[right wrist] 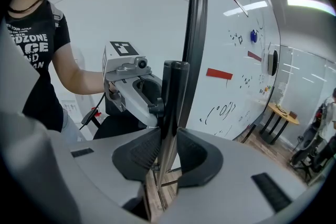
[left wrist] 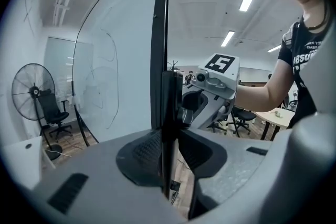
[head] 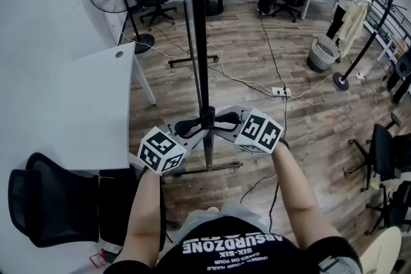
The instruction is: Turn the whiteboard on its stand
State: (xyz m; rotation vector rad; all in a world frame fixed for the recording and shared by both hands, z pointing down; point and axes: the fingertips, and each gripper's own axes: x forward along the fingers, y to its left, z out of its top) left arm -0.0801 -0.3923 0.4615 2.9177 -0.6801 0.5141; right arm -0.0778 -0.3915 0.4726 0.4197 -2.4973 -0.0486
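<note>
Overhead, head view: the whiteboard [head: 196,35] stands edge-on as a dark upright line above its stand [head: 218,167]. The left gripper [head: 194,127] and right gripper [head: 223,125] meet on its lower edge from opposite sides.

Left gripper view: the left gripper [left wrist: 169,147] is closed on the board's dark frame edge, with a pad against each face.

Right gripper view: the right gripper [right wrist: 167,149] pinches the same edge, and the written face lies to its right.

To turn the board well, one side should probably be pushed and the other drawn evenly. Both grips should stay square, so the thin edge does not slip out.
</note>
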